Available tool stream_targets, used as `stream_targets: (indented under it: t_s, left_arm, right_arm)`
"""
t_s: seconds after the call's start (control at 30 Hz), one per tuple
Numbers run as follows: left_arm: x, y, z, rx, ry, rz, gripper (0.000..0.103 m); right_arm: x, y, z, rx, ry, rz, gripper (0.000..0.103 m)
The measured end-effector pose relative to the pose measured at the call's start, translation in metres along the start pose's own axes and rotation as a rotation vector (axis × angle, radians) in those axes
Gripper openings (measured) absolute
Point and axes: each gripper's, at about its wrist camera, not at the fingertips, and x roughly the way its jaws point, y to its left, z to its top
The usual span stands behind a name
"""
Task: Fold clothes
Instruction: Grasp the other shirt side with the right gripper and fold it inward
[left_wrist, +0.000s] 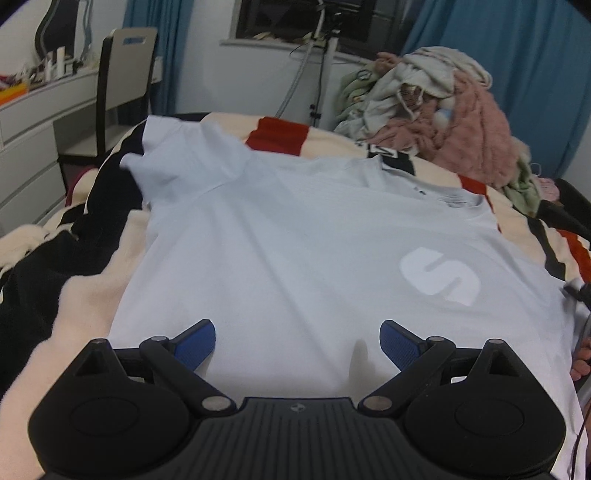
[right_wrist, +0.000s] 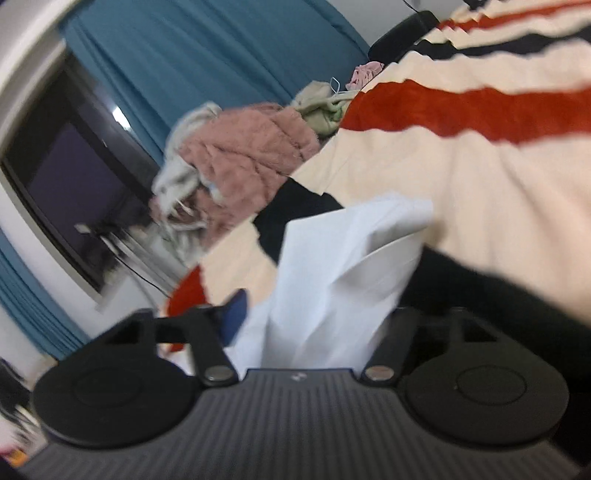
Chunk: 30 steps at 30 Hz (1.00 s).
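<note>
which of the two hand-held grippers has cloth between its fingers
The right hand-held gripper: a bunched fold of the pale blue t-shirt sits between its fingers. The left hand-held gripper stands wide open above the flat shirt, with nothing in it.

Pale-blue T-shirt (left_wrist: 295, 236) — flat on blanket

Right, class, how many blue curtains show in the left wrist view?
2: one curtain left of the window, the other right of it, behind the clothes pile. Others may be out of view.
</note>
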Motion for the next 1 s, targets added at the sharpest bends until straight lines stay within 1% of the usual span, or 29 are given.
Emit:
stream_targets:
  t_s: [0.03, 0.1, 0.2, 0.33, 0.47, 0.57, 0.6, 0.73, 0.87, 0.93, 1.0]
  left_arm:
    - [-0.001, 0.002, 0.001, -0.005, 0.0, 0.001, 0.097]
    - [-0.002, 0.006, 0.004, -0.014, 0.0, 0.002, 0.097]
    - [-0.014, 0.015, 0.01, -0.022, -0.023, 0.001, 0.097]
    - [-0.035, 0.028, 0.017, -0.036, -0.056, -0.002, 0.097]
    - [-0.054, 0.048, 0.022, -0.062, -0.083, -0.011, 0.097]
    - [-0.062, 0.063, 0.025, -0.064, -0.104, 0.02, 0.097]
    - [-0.063, 0.067, 0.025, -0.06, -0.104, 0.035, 0.097]
    - [-0.055, 0.079, 0.025, -0.063, -0.075, 0.052, 0.097]
    - [-0.041, 0.091, 0.022, -0.099, -0.044, 0.069, 0.097]
    - [-0.031, 0.096, 0.021, -0.109, -0.027, 0.076, 0.097]
    - [-0.021, 0.1, 0.02, -0.119, -0.008, 0.081, 0.097]
  right_arm:
    - [0.006, 0.004, 0.005, -0.035, 0.006, -0.027, 0.012]
    - [0.007, 0.02, 0.011, -0.124, 0.013, -0.066, 0.009]
    - [-0.009, 0.056, 0.015, -0.288, -0.023, -0.108, 0.007]
    - [-0.038, 0.117, 0.017, -0.465, -0.097, -0.147, 0.007]
    - [-0.057, 0.187, 0.002, -0.617, -0.145, -0.178, 0.007]
    - [-0.058, 0.237, -0.028, -0.742, -0.135, -0.177, 0.007]
    - [-0.056, 0.252, -0.042, -0.784, -0.124, -0.172, 0.007]
    - [-0.048, 0.306, -0.109, -0.94, -0.076, -0.117, 0.007]
    - [-0.026, 0.344, -0.18, -1.046, 0.01, -0.071, 0.007]
    - [-0.012, 0.353, -0.208, -1.068, 0.059, -0.063, 0.008]
    - [0.0, 0.355, -0.228, -1.086, 0.096, -0.075, 0.01]
